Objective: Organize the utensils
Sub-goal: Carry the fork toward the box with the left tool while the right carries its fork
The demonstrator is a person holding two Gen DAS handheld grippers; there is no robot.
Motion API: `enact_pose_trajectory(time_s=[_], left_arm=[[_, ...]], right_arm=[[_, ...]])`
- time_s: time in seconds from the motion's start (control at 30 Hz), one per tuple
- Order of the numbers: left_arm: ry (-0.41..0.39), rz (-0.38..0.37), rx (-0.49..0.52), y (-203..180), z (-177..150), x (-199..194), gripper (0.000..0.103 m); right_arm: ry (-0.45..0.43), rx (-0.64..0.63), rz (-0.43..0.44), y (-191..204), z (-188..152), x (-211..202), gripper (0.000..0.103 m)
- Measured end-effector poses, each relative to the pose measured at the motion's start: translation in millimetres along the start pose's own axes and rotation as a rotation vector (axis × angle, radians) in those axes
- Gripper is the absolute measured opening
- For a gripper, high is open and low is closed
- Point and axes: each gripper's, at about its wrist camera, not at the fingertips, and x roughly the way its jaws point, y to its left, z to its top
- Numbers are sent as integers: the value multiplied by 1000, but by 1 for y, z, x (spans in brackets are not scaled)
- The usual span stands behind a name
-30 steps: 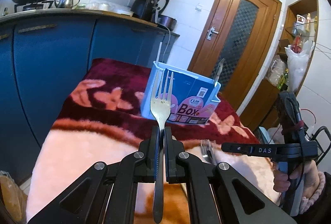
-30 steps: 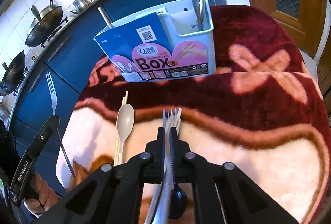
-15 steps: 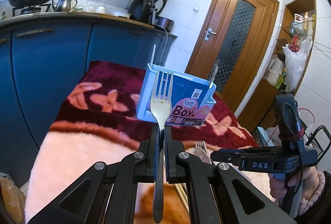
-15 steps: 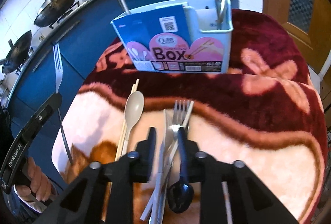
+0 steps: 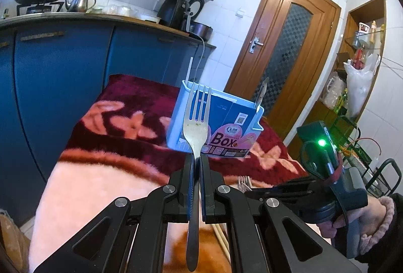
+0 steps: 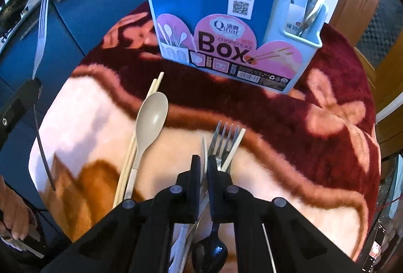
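— Steel fork (image 5: 196, 121) upright in the left gripper (image 5: 197, 162), why? 
— Tines up, handle down, jaws clamped on its neck: I'd guess it's lined up for the chopsticks box (image 5: 226, 119) standing beyond it on the blanket (image 5: 105, 172).
— And the right gripper (image 6: 204, 162)?
— Low over the pile; jaws nearly closed around a white chopstick (image 6: 204, 149), beside the lying fork (image 6: 224, 137). Whether it truly grips, I cannot tell.

Both wrist views face the utensil box (image 5: 216, 121), probably near.
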Motion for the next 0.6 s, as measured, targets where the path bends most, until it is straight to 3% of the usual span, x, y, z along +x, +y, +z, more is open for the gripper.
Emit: enact_pose_trajectory(time_s=[0.4, 0.6], left_arm=[[-66, 0, 15, -9, 25, 8, 4], [-136, 10, 32, -20, 50, 16, 4]], right_arm=[[-307, 137, 92, -28, -26, -65, 4], [-481, 200, 87, -42, -32, -90, 4]])
